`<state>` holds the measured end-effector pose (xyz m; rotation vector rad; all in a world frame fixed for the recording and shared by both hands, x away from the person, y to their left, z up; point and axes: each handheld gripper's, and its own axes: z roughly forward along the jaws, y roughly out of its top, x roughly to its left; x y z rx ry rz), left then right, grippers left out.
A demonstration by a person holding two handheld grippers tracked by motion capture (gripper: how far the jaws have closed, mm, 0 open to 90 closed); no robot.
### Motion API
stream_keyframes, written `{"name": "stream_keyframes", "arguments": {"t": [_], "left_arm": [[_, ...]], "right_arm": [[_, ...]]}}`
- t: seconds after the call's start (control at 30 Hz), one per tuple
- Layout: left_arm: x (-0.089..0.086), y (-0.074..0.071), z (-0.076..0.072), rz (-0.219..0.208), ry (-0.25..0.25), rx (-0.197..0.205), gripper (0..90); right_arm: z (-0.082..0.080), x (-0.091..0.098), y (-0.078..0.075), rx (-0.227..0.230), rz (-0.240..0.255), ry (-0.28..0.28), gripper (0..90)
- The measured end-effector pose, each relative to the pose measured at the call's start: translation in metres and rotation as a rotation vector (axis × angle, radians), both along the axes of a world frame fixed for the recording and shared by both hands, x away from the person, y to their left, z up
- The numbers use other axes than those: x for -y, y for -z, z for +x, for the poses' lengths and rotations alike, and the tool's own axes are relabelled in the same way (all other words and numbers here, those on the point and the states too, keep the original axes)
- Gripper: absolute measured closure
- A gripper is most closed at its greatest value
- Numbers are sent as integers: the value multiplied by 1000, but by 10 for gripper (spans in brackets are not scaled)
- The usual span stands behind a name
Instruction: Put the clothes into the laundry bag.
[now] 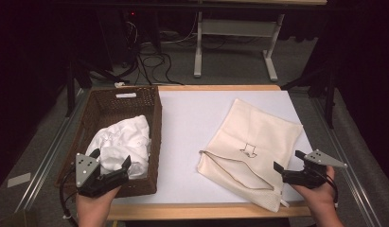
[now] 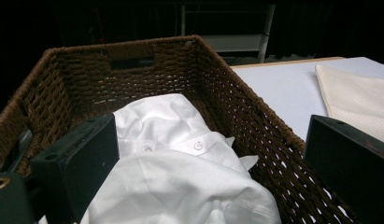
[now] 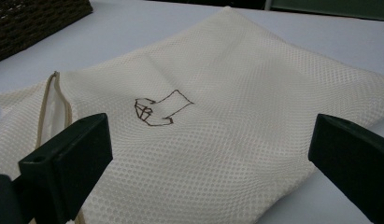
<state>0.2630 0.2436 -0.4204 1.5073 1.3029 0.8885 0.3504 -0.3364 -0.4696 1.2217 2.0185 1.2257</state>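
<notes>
A brown wicker basket [image 1: 156, 118] stands on the left of the white table [image 1: 187, 118] and holds a crumpled white shirt [image 1: 121, 139]. My left gripper [image 1: 111, 158] is open over the basket's near end, just above the shirt. In the left gripper view the shirt [image 2: 180, 186] with its buttons lies between my wide-apart jaws [image 2: 208, 135], inside the basket [image 2: 255, 107]. A cream mesh bag [image 1: 251, 130] with a small drawn mark lies flat on the right. My right gripper [image 1: 289, 161] is open at its near right corner. In the right gripper view the bag [image 3: 250, 70] spreads between the jaws [image 3: 210, 128].
The bag's zipper opening [image 1: 230, 165] gapes along its near left edge. A wooden strip [image 1: 197, 210] borders the table's front. Behind the table stand a white desk frame [image 1: 232, 28] and cables [image 1: 152, 61] on the floor. A corner of the basket [image 3: 35, 18] shows far left.
</notes>
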Motion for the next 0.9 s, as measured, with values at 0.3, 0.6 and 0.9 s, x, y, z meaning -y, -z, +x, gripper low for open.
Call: {"name": "stream_keyframes", "arguments": {"t": [0.3, 0.6, 0.9], "left_arm": [[11, -11, 13, -14, 9, 9, 45], [20, -27, 51, 27, -31, -20, 17], [22, -21, 92, 21, -39, -55, 8]], "right_arm": [[1, -1, 1, 0, -11, -9, 5], [1, 2, 1, -7, -1, -12, 5], [2, 1, 2, -14, -5, -18, 6]]}}
